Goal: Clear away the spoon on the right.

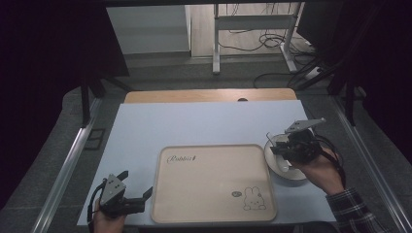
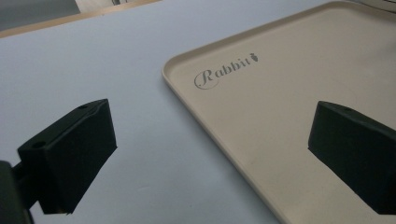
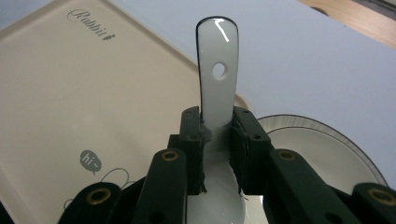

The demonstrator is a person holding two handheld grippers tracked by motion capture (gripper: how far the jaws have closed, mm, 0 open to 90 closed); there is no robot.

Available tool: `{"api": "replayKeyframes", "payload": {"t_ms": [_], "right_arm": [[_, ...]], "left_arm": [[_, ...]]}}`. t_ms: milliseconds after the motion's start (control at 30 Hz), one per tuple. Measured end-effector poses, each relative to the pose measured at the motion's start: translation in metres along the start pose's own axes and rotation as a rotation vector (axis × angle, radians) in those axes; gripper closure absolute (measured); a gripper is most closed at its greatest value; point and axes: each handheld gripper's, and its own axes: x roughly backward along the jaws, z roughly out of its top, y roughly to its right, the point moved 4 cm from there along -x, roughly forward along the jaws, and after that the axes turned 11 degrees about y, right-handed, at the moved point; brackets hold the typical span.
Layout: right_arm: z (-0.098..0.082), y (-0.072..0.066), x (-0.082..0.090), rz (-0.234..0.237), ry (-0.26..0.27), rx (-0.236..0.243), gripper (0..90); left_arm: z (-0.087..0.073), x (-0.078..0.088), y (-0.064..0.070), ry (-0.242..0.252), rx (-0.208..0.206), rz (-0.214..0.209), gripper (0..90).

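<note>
A beige tray (image 1: pixel 214 204) printed with "Rabbit" and a bunny drawing lies at the table's front centre. Right of it stands a white bowl (image 1: pixel 273 156) with a dark rim. My right gripper (image 1: pixel 286 145) hovers over that bowl, shut on a white ceramic spoon (image 3: pixel 217 88), whose handle with a small hole sticks out past the jaws toward the tray (image 3: pixel 70 102). My left gripper (image 1: pixel 136 187) rests at the front left, open, nothing between its jaws. One of its jaws hangs over the pale blue mat (image 2: pixel 93 70), the other over the tray's corner (image 2: pixel 280 116).
The pale blue mat (image 1: pixel 194 121) covers most of the wooden table (image 1: pixel 209 95). Metal rails run along both sides. Beyond the table stand desk legs and floor cables (image 1: pixel 262 43).
</note>
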Motion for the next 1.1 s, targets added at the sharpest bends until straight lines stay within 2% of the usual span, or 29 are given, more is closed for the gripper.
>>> {"api": "replayKeyframes", "payload": {"t_ms": [600,1100], "right_arm": [[-0.009,-0.023,-0.024,0.044,-0.081,0.038,75.7],[-0.024,-0.042,-0.051,0.086,-0.176,0.086,75.9]], "left_arm": [[0.0,0.0,0.0,0.0,0.0,0.0,0.7],[0.0,0.0,0.0,0.001,0.0,0.0,0.7]]}}
